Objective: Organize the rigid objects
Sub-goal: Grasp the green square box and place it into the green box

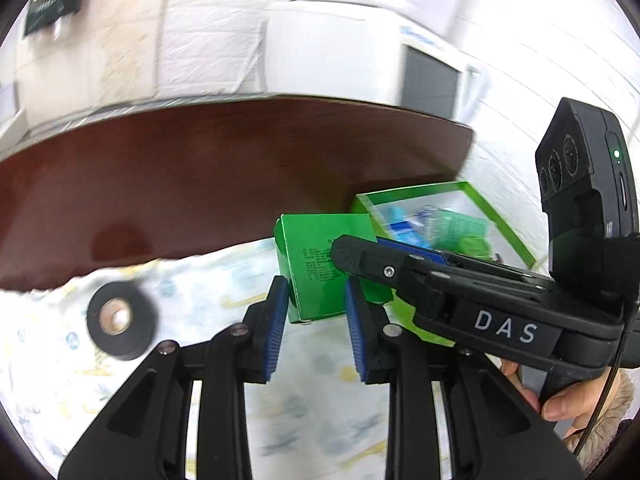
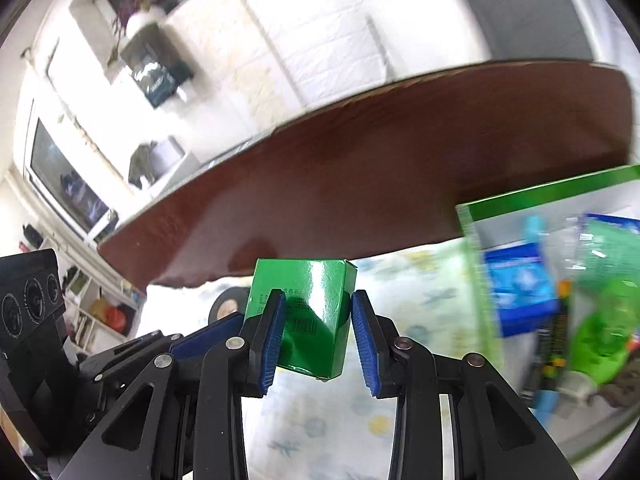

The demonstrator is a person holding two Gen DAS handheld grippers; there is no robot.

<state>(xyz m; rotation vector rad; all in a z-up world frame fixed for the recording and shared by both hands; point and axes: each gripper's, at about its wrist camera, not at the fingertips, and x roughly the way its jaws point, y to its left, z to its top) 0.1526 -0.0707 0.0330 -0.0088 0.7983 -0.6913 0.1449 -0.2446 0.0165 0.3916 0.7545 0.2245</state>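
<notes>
A dark wooden table (image 1: 224, 168) carries a pale patterned cloth (image 1: 200, 360) and, at its far right, a green-rimmed tray (image 2: 560, 188) already filled with blue and green packets. Above the cloth, 2 hand-held grippers meet on 1 small green carton (image 2: 308, 320), which hangs clear of the table beside the tray. The left gripper (image 1: 316, 312) clamps the carton's lower end between its blue pads; the right gripper (image 2: 318, 332) brackets the carton too, its left pad on the card, though motion blur leaves the right pad's contact uncertain. The glossy carton looks light, stiff yet crushable and a little slick, best pinched across its broad flat faces near the middle. A black tape roll (image 1: 120, 320) lies on the cloth.
</notes>
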